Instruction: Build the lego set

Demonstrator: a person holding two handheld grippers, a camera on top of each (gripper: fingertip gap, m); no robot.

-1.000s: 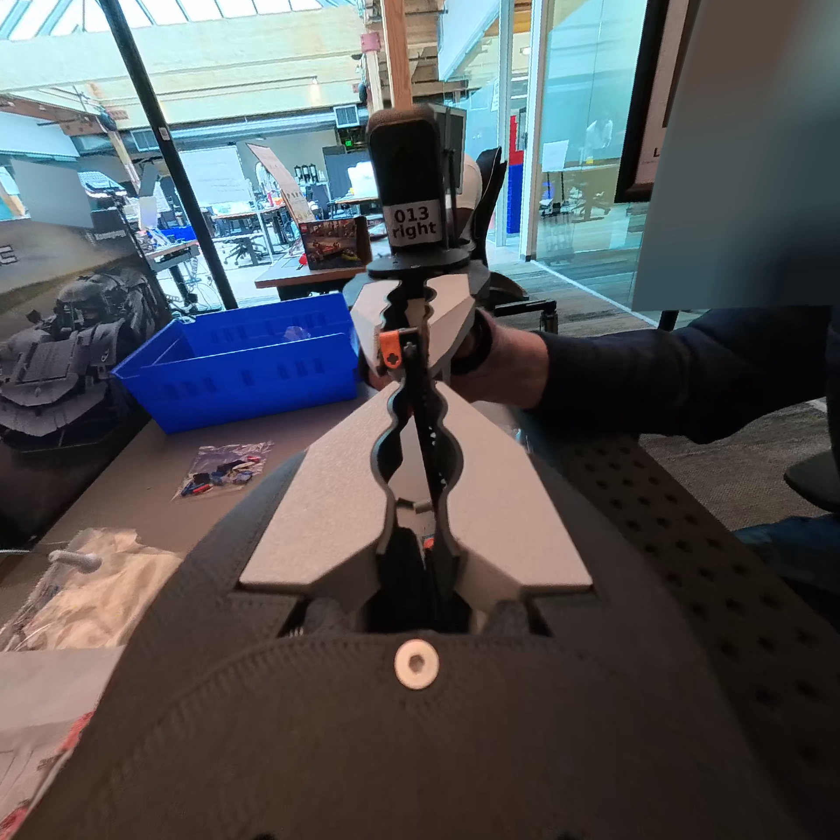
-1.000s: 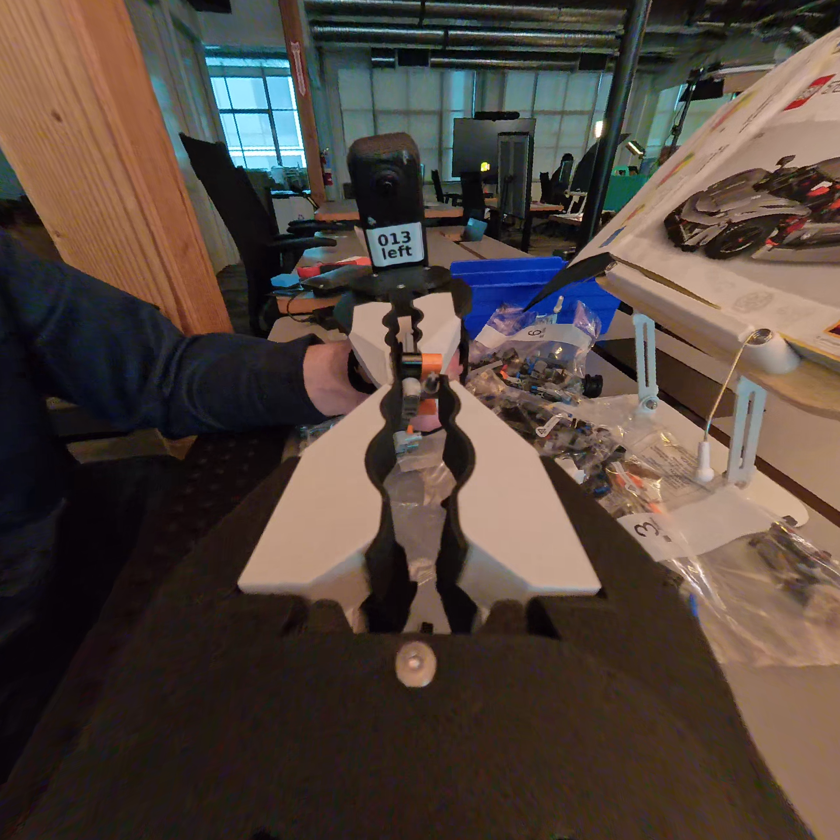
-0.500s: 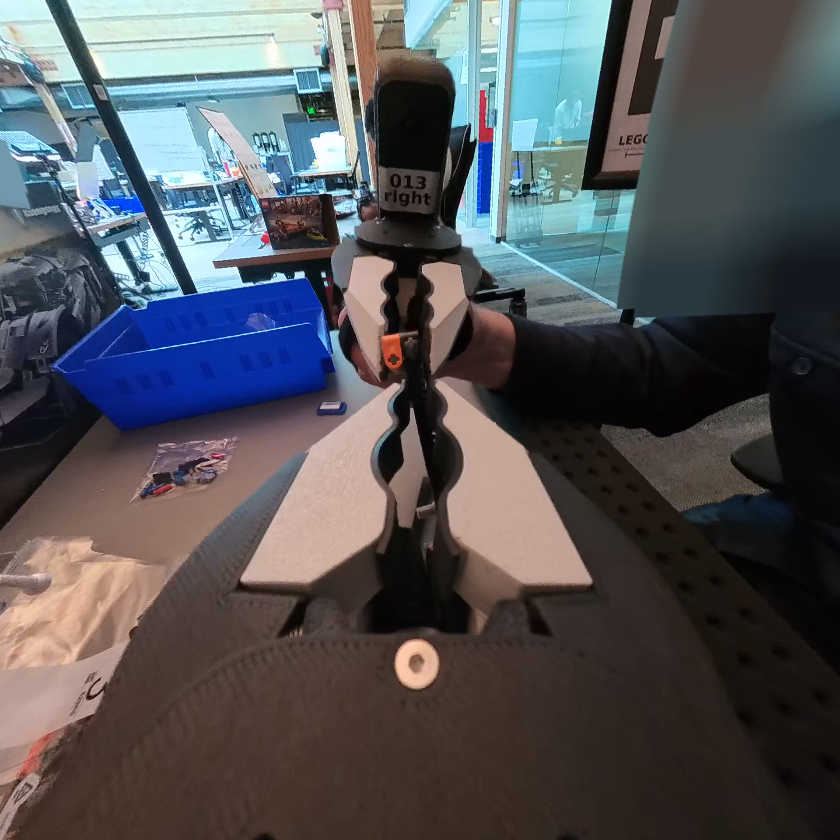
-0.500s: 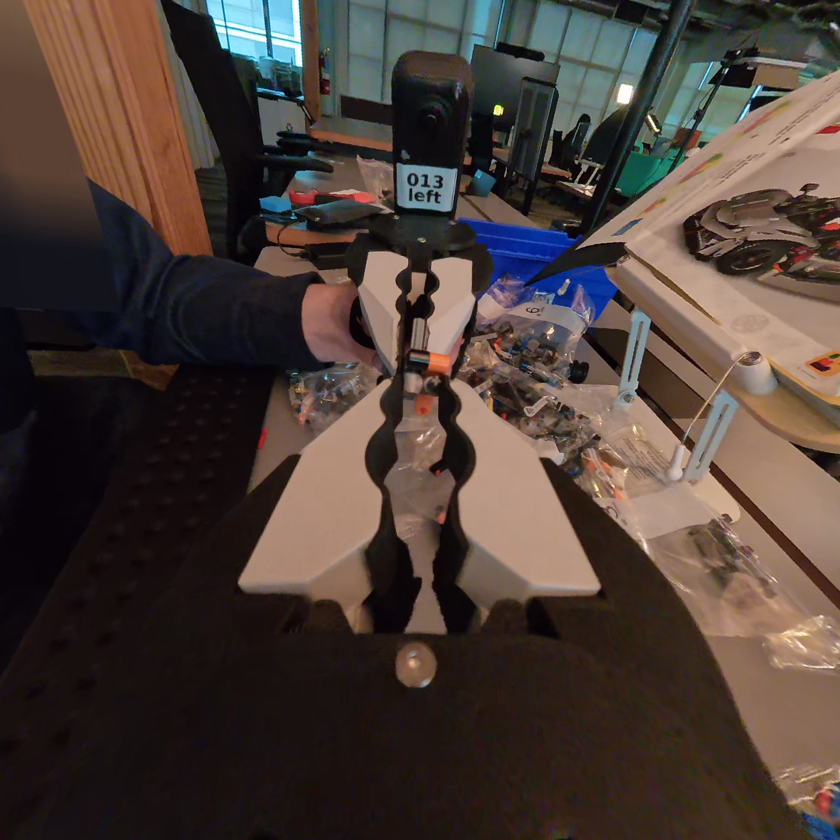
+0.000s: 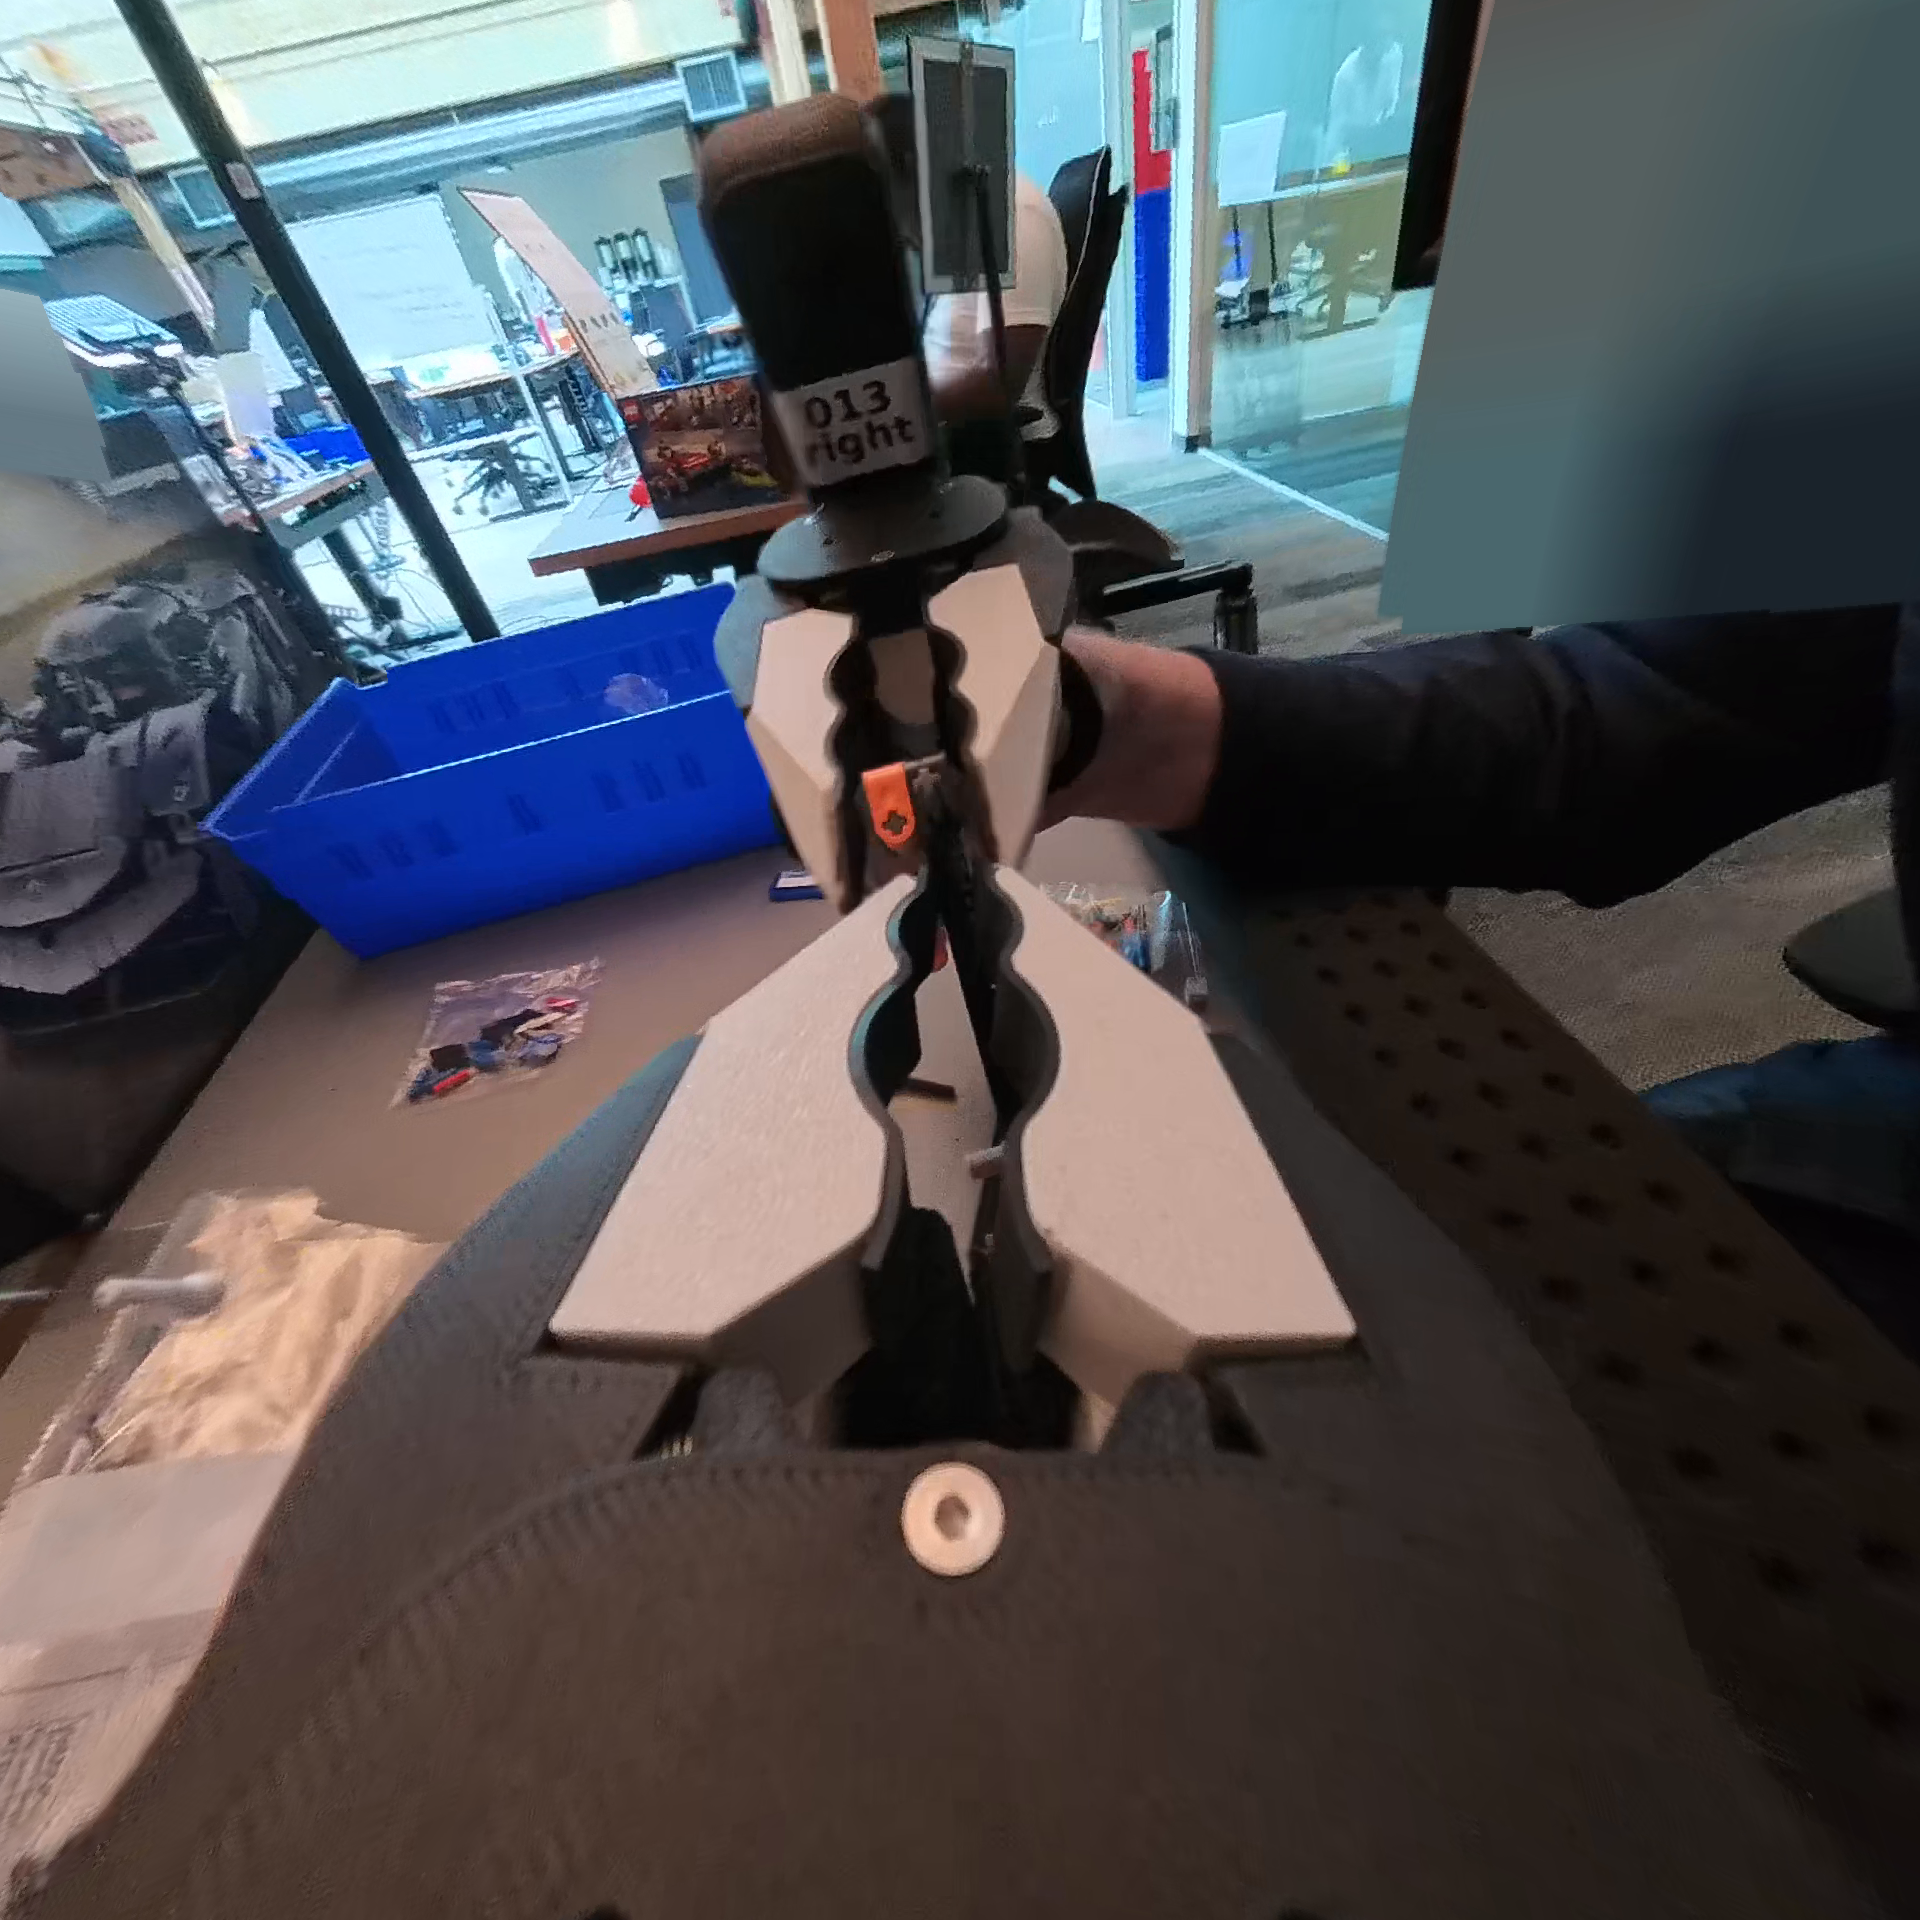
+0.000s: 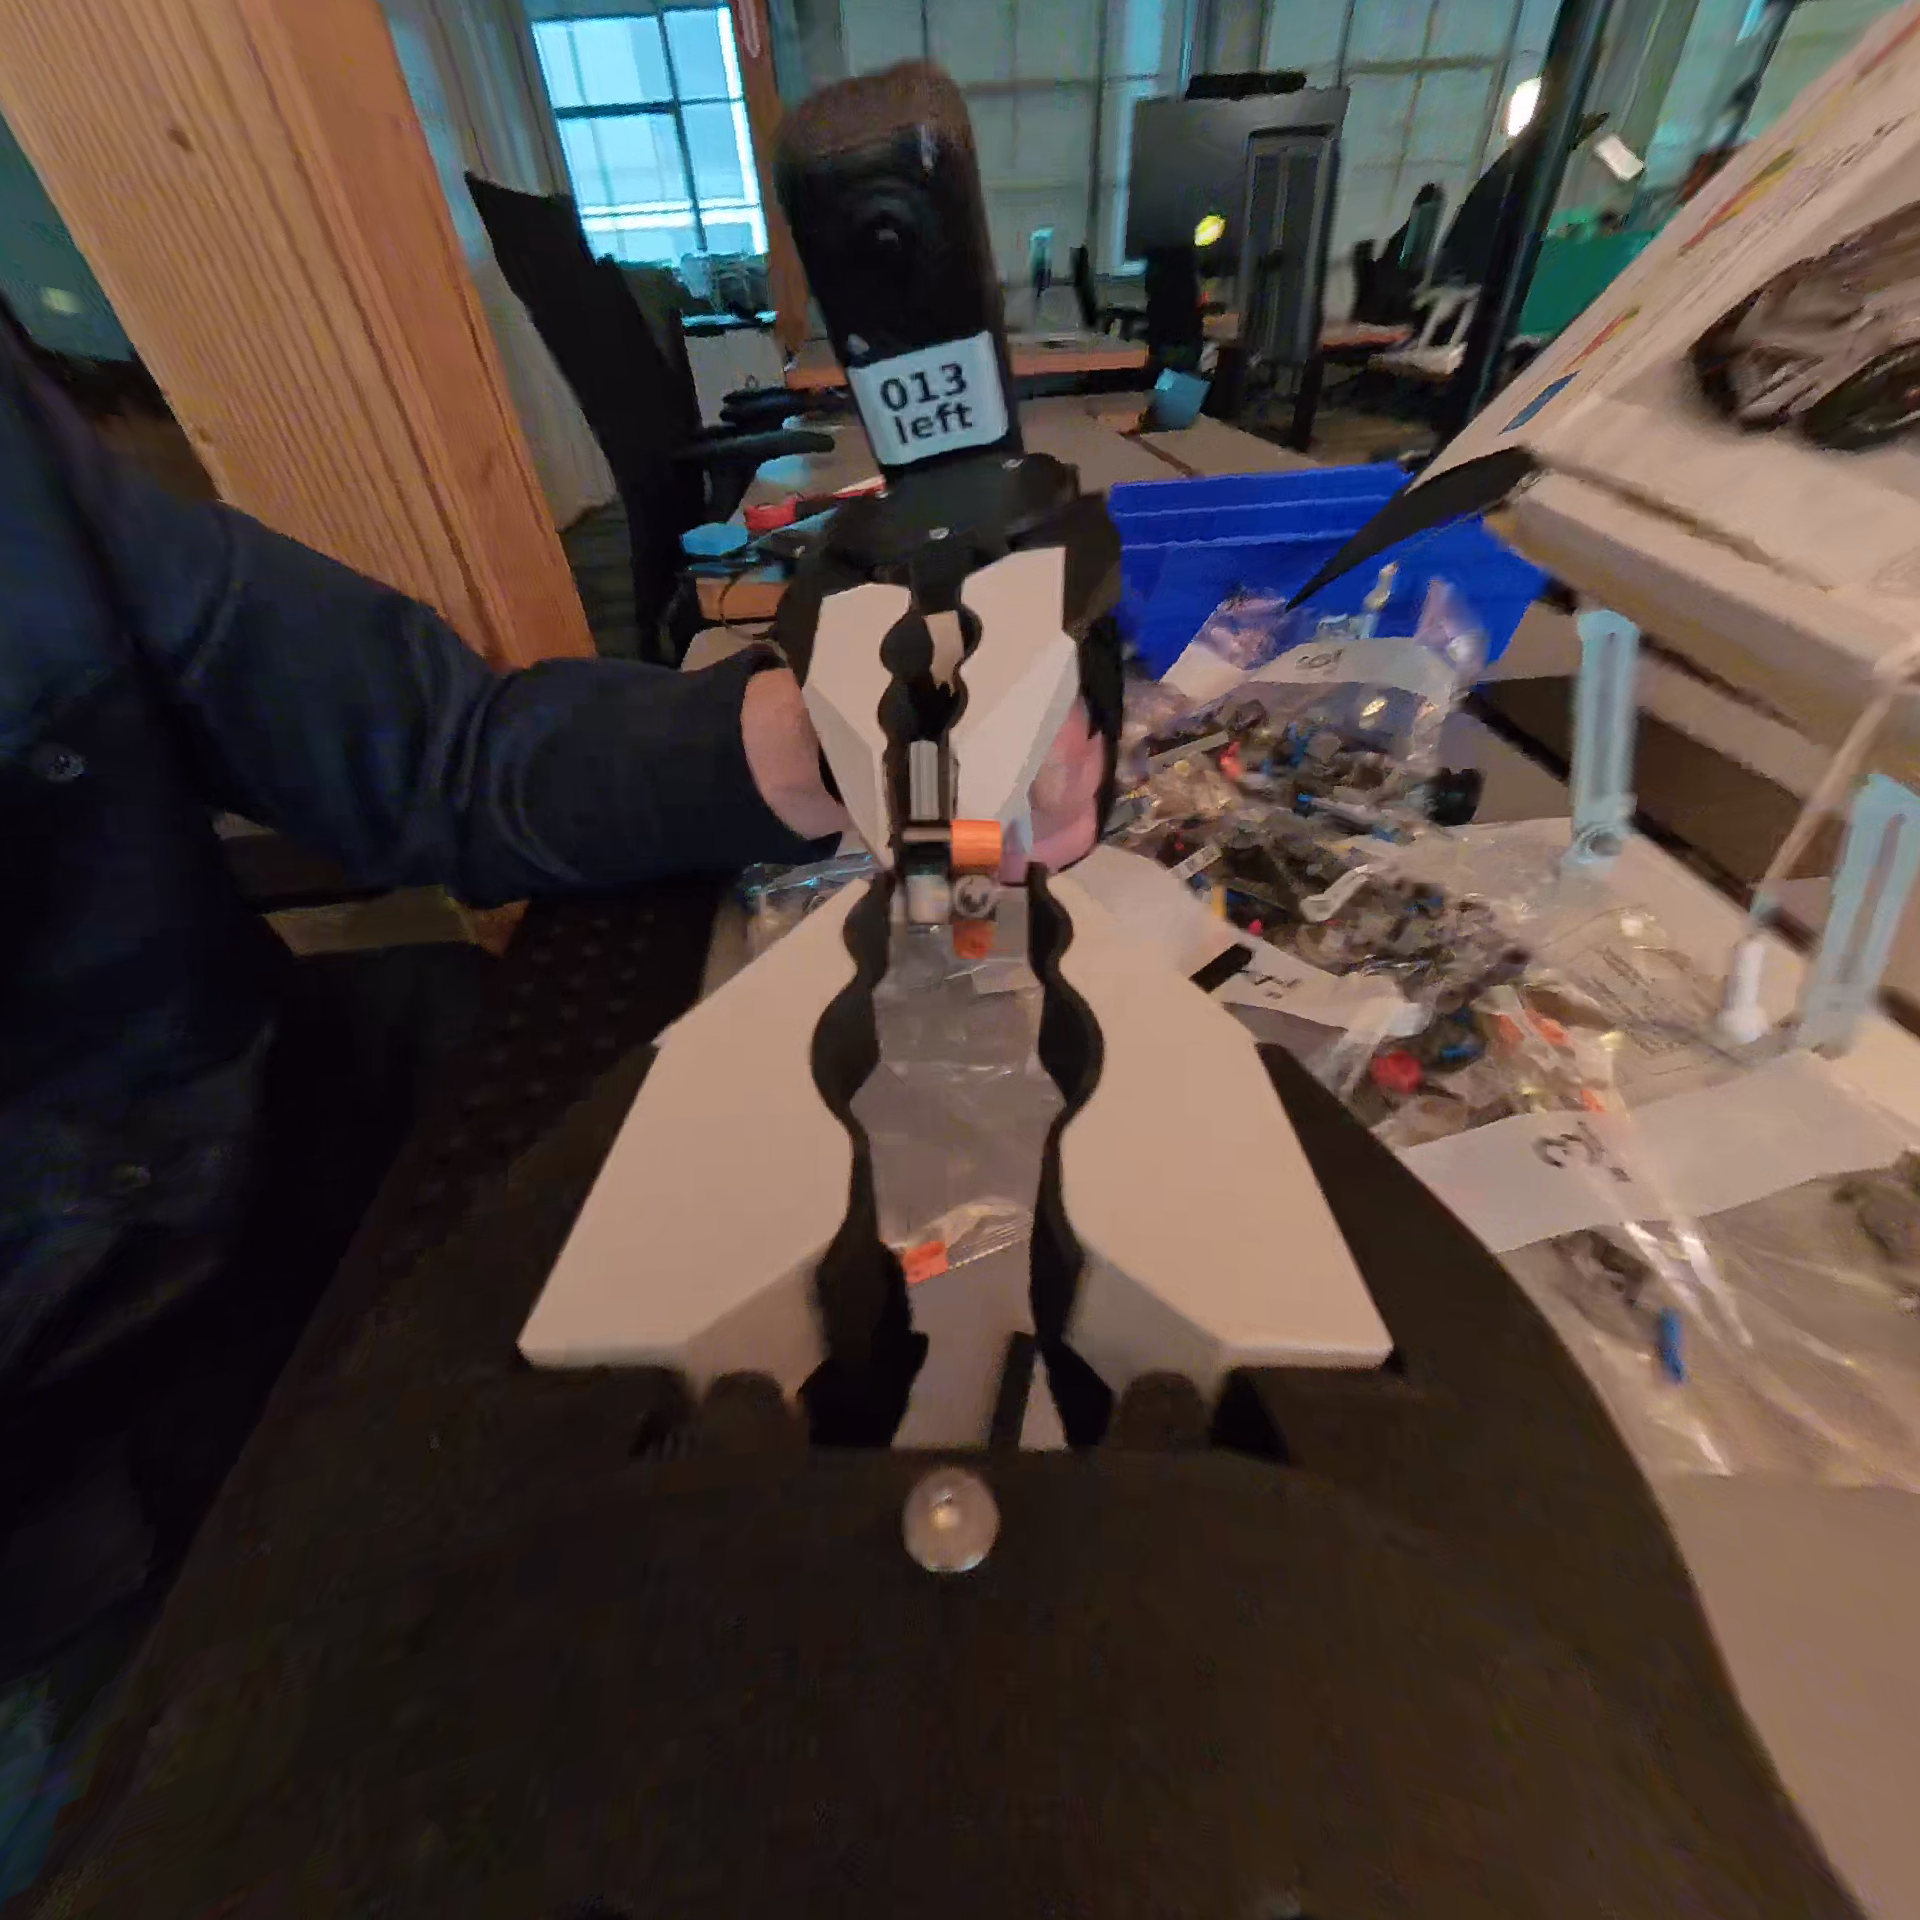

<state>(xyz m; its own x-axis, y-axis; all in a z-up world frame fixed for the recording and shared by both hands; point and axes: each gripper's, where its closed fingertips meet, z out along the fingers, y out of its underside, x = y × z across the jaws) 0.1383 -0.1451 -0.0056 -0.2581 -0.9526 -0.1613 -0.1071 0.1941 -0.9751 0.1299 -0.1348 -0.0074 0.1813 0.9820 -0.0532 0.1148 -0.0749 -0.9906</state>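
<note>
My left gripper (image 5: 940, 899) is shut on a long black lego beam (image 5: 971, 1029) that runs up between its white fingers. My right gripper (image 5: 914, 868) faces it tip to tip, held by a person's hand (image 5: 1138, 727). An orange lego piece (image 5: 888, 805) sits at the far end of the beam, between the right gripper's tips. In the right wrist view my right gripper (image 6: 958, 888) closes on small grey and orange pieces (image 6: 971, 904), with the left gripper (image 6: 948, 831) just beyond. The contact itself is blurred.
A blue bin (image 5: 499, 790) stands at the back of the grey table, with a small bag of parts (image 5: 499, 1029) in front of it. Several bags of parts (image 6: 1309, 831) and the set's box on a stand (image 6: 1714, 416) lie right. A black perforated mat (image 5: 1558, 1143) covers the near side. The tips of both grippers are at nearly the same place.
Both grippers stay tip to tip but have shifted and tilted together. The gap between my right gripper's fingertips looks a little wider than one second ago.
</note>
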